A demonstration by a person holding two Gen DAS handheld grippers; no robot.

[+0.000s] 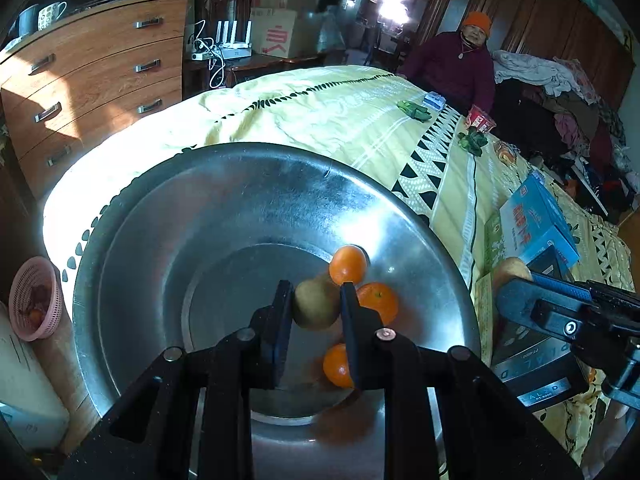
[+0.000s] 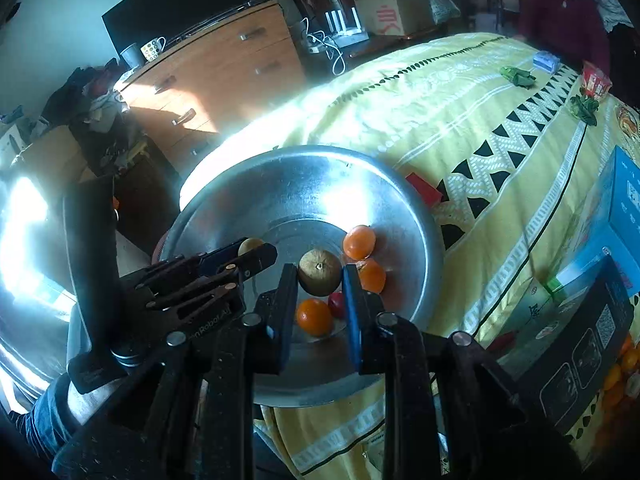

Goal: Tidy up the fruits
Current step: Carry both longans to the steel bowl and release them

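A wide metal basin (image 1: 240, 152) (image 2: 304, 152) rests on a yellow bedspread. In it lie three oranges (image 1: 348, 264) (image 1: 378, 300) (image 1: 338, 364), and the right wrist view also shows a small red fruit (image 2: 337, 304). My left gripper (image 1: 316, 286) (image 2: 256, 250) is shut on a brownish pear (image 1: 316, 308) above the basin's floor. My right gripper (image 2: 320, 270) is shut on another brown pear (image 2: 320, 278), stem end facing the camera, over the oranges (image 2: 359, 242). In the left wrist view the right gripper (image 1: 508, 288) reaches in from the right with its pear (image 1: 512, 270).
A person in an orange hat (image 1: 460, 64) sits at the bed's far side. A blue box (image 1: 536, 220) and a black box (image 2: 580, 344) lie right of the basin, a small red box (image 2: 424, 190) behind it. Wooden drawers (image 1: 92, 80) and a pink basket (image 1: 34, 300) stand left.
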